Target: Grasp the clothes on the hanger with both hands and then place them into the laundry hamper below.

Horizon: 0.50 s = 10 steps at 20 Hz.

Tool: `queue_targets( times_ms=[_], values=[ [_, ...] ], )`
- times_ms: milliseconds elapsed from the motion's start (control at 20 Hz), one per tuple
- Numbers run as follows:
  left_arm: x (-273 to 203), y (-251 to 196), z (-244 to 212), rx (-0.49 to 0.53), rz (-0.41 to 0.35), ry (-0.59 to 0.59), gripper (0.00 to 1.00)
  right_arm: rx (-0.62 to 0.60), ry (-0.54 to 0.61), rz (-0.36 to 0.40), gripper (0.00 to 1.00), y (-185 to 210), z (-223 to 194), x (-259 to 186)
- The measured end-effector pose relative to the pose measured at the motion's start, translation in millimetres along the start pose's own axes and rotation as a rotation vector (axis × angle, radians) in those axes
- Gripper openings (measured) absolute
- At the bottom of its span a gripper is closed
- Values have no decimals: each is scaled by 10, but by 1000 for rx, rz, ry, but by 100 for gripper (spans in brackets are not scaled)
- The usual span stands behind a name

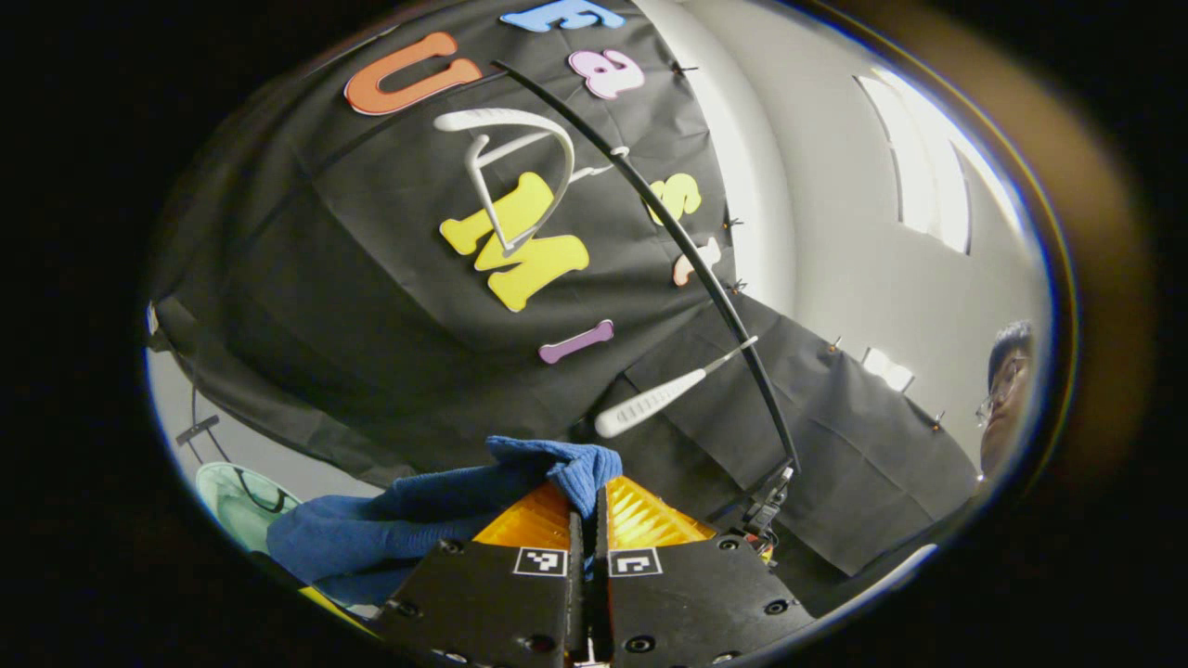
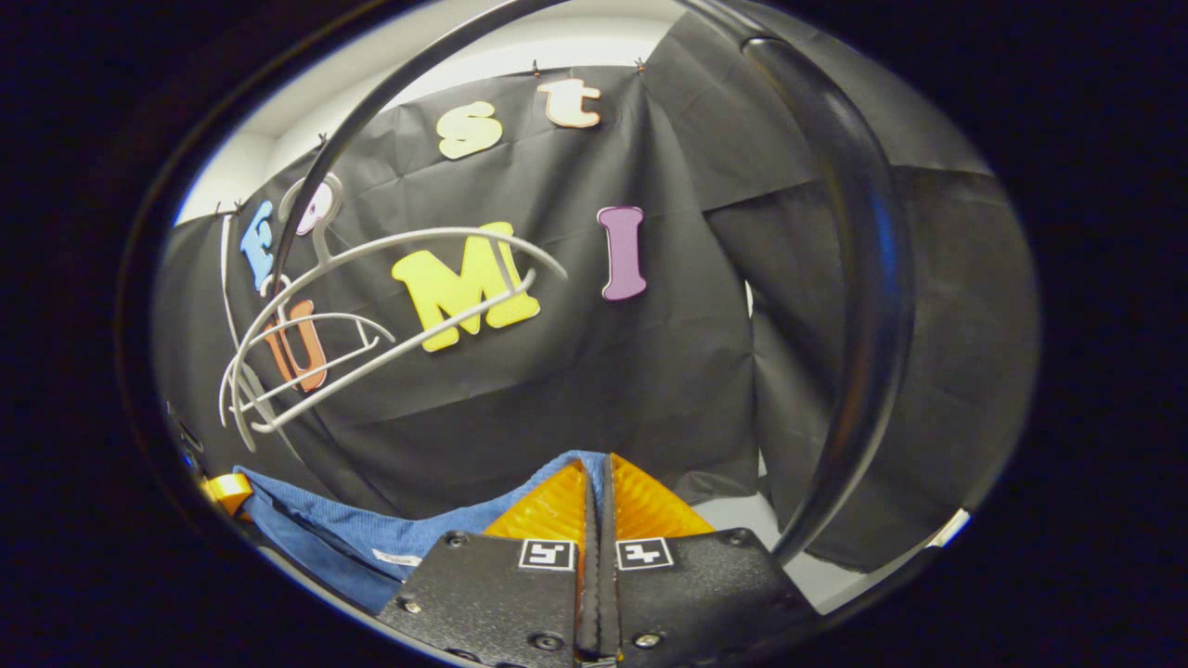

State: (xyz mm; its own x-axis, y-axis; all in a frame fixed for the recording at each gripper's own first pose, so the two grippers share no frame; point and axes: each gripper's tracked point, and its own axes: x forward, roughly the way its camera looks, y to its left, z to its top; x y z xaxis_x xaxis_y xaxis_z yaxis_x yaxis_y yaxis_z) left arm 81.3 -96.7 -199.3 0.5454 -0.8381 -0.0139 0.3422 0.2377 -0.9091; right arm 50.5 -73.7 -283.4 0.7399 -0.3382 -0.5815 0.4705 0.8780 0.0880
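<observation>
My left gripper view sits low, tilted up along its fingers at the booth wall (image 1: 390,278), rail (image 1: 687,250) and white hangers (image 1: 506,176). My right gripper view faces the same wall (image 2: 575,371), rail (image 2: 863,306) very near.

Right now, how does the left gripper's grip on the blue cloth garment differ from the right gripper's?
Left gripper: a thick bunched fold of the blue cloth garment stands up between its fingers. Right gripper: only a thin flat edge of the garment is pinched, trailing off to one side. Shared: both are shut on the same garment, with bare white plastic hangers on the black rail above.
</observation>
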Motion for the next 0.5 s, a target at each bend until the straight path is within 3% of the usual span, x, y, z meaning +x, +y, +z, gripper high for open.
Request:
queue_targets(
  times_ms=[500],
  values=[
    [-136, 127, -117, -36, 83, 2, 2, 117, 134, 152, 3, 325, -680, -270]
  ],
)
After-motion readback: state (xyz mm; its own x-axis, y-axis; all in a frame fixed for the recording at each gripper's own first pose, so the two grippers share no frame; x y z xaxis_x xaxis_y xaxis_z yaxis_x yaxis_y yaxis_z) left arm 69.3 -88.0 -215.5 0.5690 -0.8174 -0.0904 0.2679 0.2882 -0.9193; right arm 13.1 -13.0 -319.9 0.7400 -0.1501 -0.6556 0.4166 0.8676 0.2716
